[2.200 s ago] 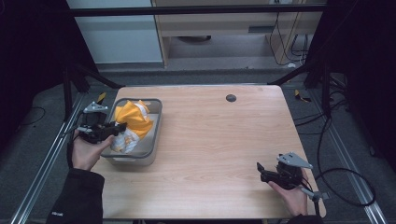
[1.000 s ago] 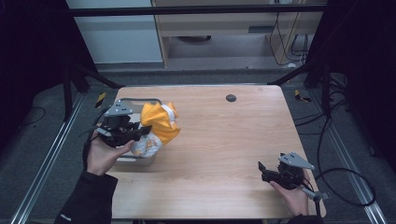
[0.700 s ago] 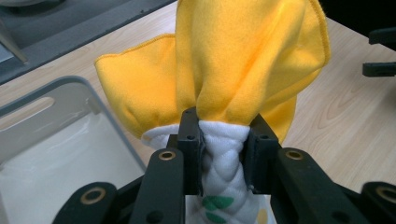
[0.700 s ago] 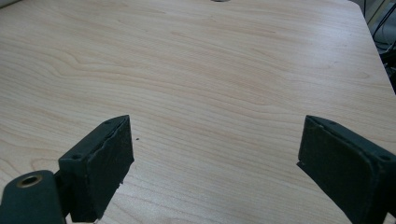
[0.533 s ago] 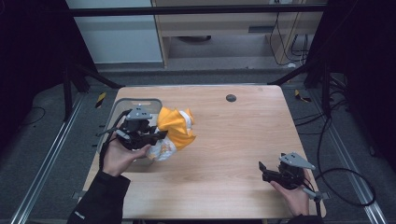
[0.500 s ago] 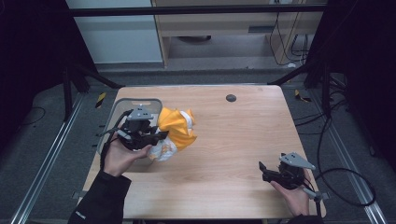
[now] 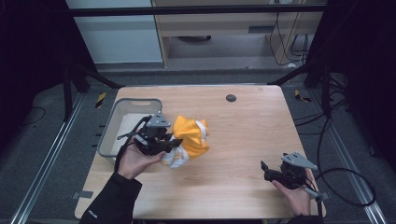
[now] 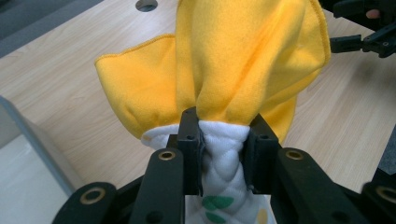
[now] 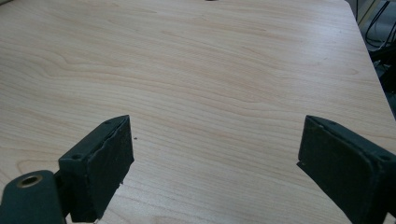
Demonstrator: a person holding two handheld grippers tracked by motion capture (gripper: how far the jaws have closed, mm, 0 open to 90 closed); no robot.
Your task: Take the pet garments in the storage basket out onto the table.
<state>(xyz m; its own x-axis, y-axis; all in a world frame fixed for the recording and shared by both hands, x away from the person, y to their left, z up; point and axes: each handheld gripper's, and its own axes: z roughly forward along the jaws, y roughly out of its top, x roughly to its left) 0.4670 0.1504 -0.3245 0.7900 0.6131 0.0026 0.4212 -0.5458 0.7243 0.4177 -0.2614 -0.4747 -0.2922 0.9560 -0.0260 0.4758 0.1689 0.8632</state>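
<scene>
My left gripper [image 7: 173,142] is shut on a bundle of cloths [image 7: 189,139]: a yellow cloth [image 8: 243,60] bunched with a white quilted cloth [image 8: 223,156] that has green and yellow spots. The bundle hangs just above the wooden table [image 7: 243,135], right of the grey bin [image 7: 108,129]. In the left gripper view both jaws pinch the white and yellow folds together. My right gripper [image 7: 265,170] rests near the table's front right corner, held by a hand. Its jaws stand wide apart over bare wood [image 9: 215,84], with nothing between them.
The grey bin stands at the table's left edge with pale lining inside. A dark round hole [image 7: 230,98] sits near the table's far edge. Cables [image 7: 345,186] trail off the right side. Metal frame rails run along both sides of the table.
My left gripper has carried the cloth bundle out of the grey bin and rightward over the table. The right gripper has stayed in place.
</scene>
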